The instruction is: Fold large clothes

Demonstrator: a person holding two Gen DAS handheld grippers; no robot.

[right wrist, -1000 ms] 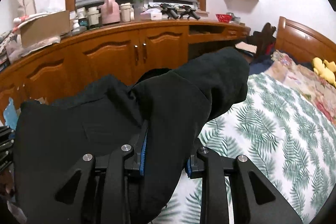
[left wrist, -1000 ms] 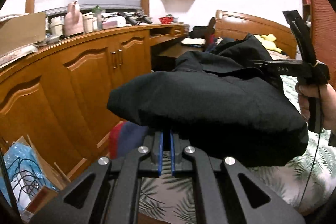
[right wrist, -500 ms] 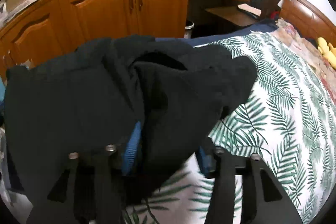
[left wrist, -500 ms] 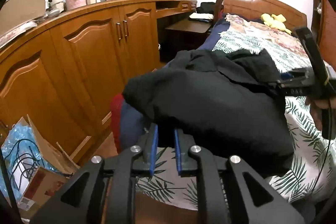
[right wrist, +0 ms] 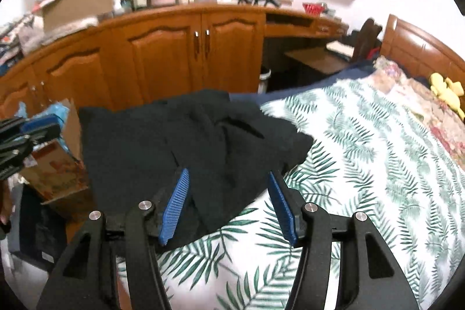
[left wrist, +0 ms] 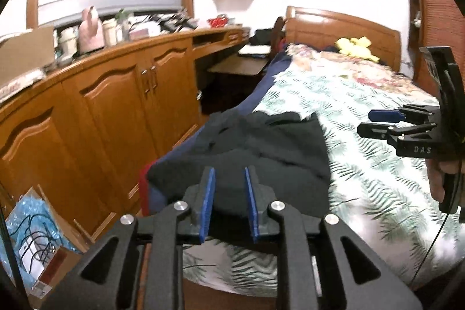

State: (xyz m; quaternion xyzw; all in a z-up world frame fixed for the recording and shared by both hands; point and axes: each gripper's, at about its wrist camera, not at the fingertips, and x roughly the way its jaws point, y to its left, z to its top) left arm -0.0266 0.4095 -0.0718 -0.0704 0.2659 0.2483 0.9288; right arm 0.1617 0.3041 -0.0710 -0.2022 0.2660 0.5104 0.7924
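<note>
- My left gripper (left wrist: pixel 229 205) is open: its blue pads (left wrist: pixel 208 205) stand apart with nothing between them.
- The black garment (left wrist: pixel 261 153) lies bunched on the near corner of the bed (left wrist: pixel 363 135), just ahead of and below my left fingertips; contact cannot be confirmed.
- My right gripper (right wrist: pixel 229 205) is spread wide and holds nothing. Its blue pads (right wrist: pixel 174 205) frame the garment's near edge (right wrist: pixel 189 153), which sits ahead of and between them.
- In the left wrist view, my right gripper (left wrist: pixel 386 124) hovers over the leaf-print bedspread (left wrist: pixel 377 193), to the right of the garment and apart from it.
- The garment overhangs the bed edge on the side of the wooden cabinets (right wrist: pixel 200 48).
- A yellow plush toy (right wrist: pixel 447 92) rests near the headboard (left wrist: pixel 343 31), well apart from the garment.
</note>
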